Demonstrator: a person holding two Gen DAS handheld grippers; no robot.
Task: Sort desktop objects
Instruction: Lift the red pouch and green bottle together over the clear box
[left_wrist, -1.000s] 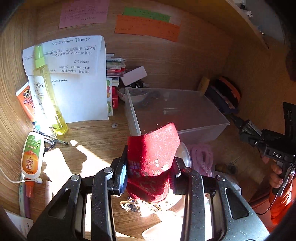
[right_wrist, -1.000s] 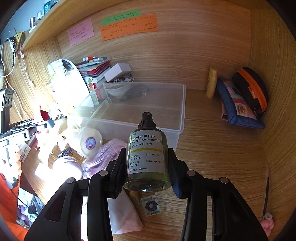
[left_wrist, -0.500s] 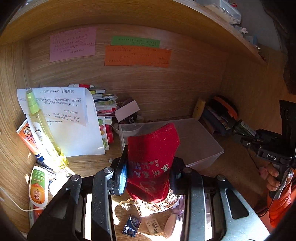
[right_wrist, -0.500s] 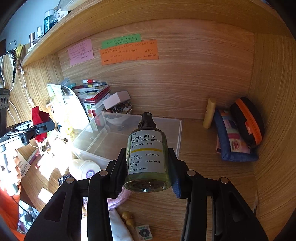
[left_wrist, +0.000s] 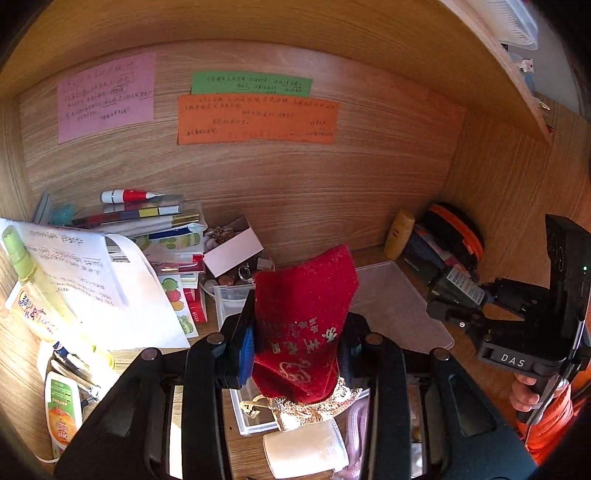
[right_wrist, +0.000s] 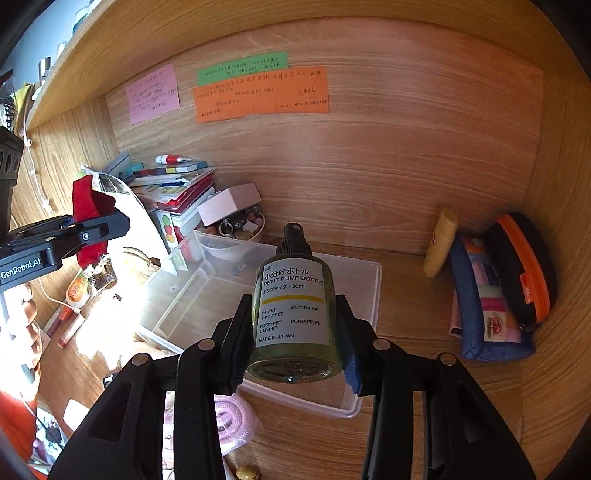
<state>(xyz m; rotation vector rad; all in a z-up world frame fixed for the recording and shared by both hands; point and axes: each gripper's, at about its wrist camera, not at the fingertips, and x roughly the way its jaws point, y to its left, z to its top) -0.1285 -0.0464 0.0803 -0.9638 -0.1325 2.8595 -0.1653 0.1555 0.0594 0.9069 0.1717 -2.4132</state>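
My left gripper (left_wrist: 297, 343) is shut on a red velvet pouch (left_wrist: 303, 325) with gold lettering and holds it in the air above the desk. It also shows in the right wrist view (right_wrist: 90, 206). My right gripper (right_wrist: 293, 332) is shut on a small green pump bottle (right_wrist: 293, 310) with a black spray cap and white label, held above the near edge of a clear plastic bin (right_wrist: 369, 332). The bin also shows in the left wrist view (left_wrist: 399, 310), behind the pouch. The right gripper with its bottle (left_wrist: 461, 288) hangs at the bin's right side.
A stack of books (left_wrist: 147, 229), a white sheet (left_wrist: 110, 295), a yellow spray bottle (left_wrist: 33, 284) and tubes (left_wrist: 62, 410) crowd the left. A bowl of trinkets (right_wrist: 236, 229) stands behind the bin. Pouches (right_wrist: 495, 295) and a yellow tube (right_wrist: 439, 243) lean at right. A pink item (right_wrist: 232, 421) lies in front.
Both grippers have risen and tilted up, so the back wall and notes fill more of each view. The pouch and the bottle stay held. The desk items have dropped lower in both views.
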